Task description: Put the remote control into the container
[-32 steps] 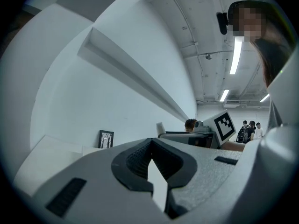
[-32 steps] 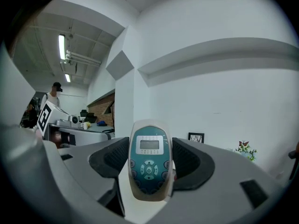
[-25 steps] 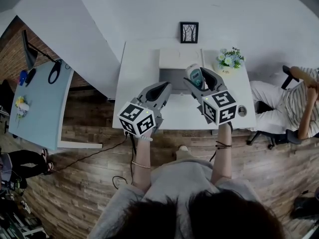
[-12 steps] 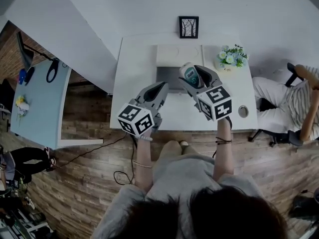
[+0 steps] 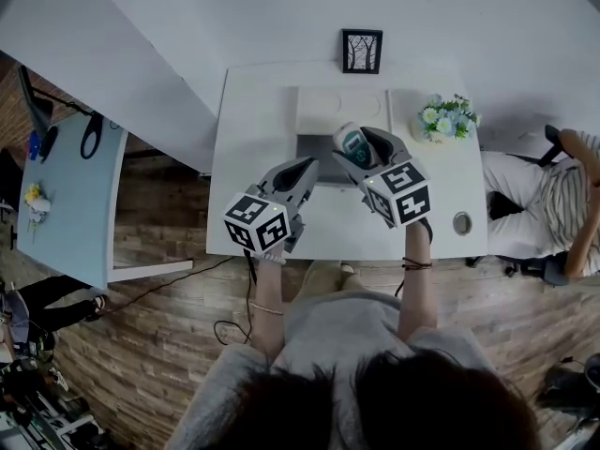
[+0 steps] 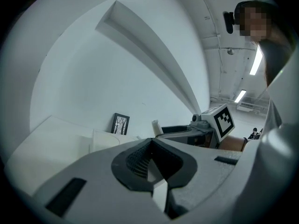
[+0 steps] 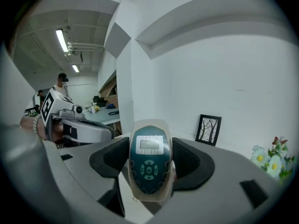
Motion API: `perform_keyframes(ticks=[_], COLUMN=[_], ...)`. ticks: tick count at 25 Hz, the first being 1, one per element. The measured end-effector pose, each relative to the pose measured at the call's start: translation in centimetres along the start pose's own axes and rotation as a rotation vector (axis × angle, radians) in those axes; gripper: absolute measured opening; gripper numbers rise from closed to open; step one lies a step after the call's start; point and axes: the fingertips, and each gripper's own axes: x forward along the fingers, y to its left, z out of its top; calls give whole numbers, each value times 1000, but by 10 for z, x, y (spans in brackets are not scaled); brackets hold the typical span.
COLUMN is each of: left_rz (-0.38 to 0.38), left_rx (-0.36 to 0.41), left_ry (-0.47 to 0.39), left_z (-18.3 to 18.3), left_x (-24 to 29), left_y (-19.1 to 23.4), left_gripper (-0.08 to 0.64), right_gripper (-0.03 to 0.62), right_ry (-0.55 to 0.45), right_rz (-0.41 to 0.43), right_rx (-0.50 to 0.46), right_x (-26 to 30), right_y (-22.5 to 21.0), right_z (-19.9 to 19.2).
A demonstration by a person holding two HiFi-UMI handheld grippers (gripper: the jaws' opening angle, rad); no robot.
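Observation:
The remote control (image 5: pixel 352 144) is pale grey with a teal face and a small screen. It stands upright between the pads of my right gripper (image 5: pixel 360 148), which is shut on it, above the right edge of the container's opening. In the right gripper view the remote control (image 7: pixel 149 164) fills the middle of my right gripper (image 7: pixel 149 168). The container (image 5: pixel 317 145) is a white box with a grey inside and its lid laid back, at the middle of the white table (image 5: pixel 248 111). My left gripper (image 5: pixel 302 167) hangs shut and empty to the container's left; the left gripper view shows its pads (image 6: pixel 140 160) meeting.
A framed tree picture (image 5: pixel 362 51) leans on the wall behind the container. A flower pot (image 5: pixel 445 120) stands at the table's back right, and a small round object (image 5: pixel 461 223) lies at its front right. A seated person (image 5: pixel 553 200) is at right, a light blue table (image 5: pixel 70 195) at left.
My right gripper has carried the remote control a little to the left, over the container's right edge. The left gripper has hardly moved.

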Motion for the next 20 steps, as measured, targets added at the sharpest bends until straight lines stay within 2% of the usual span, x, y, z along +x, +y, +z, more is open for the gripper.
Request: perform_keyframes(ticks=[6,12,20], left_rz=[5,-12,-11], left_rx=[-28,-65,-110], left_ry=[35,69,140], left_z=[-9,-17,-40], left_x=[10,21,33], left_y=[25,48,60], left_gripper=[3,3,3], right_gripper=[285,285,285], right_ry=[81,204,316], right_rz=[41,80,125], right_rx=[-8,-34,11], right_x=[31,60,80], right_y=[-5,-11,-14], right_z=[-18,-43,-74])
